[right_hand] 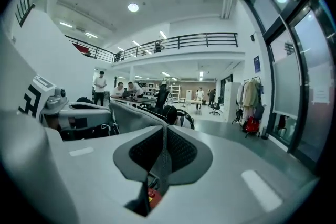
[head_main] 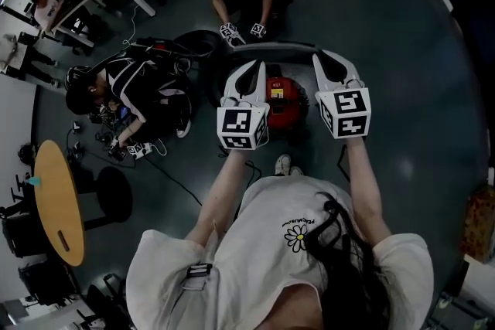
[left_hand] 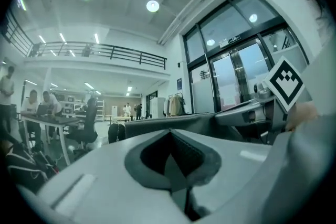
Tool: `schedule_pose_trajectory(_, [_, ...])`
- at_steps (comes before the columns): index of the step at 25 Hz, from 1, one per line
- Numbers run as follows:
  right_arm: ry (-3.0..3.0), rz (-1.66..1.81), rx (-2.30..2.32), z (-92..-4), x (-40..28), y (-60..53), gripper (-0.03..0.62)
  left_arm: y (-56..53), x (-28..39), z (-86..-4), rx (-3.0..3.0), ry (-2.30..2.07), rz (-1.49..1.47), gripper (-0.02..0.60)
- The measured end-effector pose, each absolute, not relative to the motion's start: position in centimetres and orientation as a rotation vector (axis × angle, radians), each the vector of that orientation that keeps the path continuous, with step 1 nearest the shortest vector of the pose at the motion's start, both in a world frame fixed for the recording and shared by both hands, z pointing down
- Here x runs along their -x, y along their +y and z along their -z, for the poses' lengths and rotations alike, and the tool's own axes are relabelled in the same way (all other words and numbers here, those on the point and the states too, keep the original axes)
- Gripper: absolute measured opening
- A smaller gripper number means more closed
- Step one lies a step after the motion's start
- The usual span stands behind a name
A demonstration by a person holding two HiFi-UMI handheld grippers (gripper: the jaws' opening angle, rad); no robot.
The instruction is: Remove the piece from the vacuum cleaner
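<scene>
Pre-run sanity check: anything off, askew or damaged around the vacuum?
Nothing stands out. The red vacuum sits on the floor, with a grey hose arcing behind it. The left gripper and right gripper hang over it, jaws together, holding nothing. The picture is dim, so fine damage would not show.

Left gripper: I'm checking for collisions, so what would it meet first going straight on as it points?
Probably the dark grey curved tube crossing just beyond the tips of the left gripper; depth is unclear.

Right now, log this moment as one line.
left gripper: shut, empty | right gripper: shut, empty | position: both near red vacuum cleaner | task: nothing gripped yet
</scene>
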State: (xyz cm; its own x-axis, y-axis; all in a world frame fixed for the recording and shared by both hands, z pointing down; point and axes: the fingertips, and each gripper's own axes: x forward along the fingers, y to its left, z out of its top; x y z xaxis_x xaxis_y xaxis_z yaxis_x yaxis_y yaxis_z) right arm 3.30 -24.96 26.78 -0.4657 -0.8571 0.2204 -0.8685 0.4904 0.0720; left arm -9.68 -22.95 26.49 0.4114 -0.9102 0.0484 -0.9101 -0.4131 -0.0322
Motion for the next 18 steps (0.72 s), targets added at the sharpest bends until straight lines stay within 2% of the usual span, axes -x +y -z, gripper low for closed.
schedule_pose_trajectory(5, [-2.527, 0.002, -1.524, -23.7, -3.4, -24.8, 0.044, -23.5, 10.6, -22.9, 2.587, 1.700, -0.004, 0.000])
schedule_pose_trajectory(18, [-2.576, 0.035, -1.528, -21.5, -4.1, -22.5, 0.044, -21.1, 9.8, -20.9, 2.567, 1.683, -0.080, 0.000])
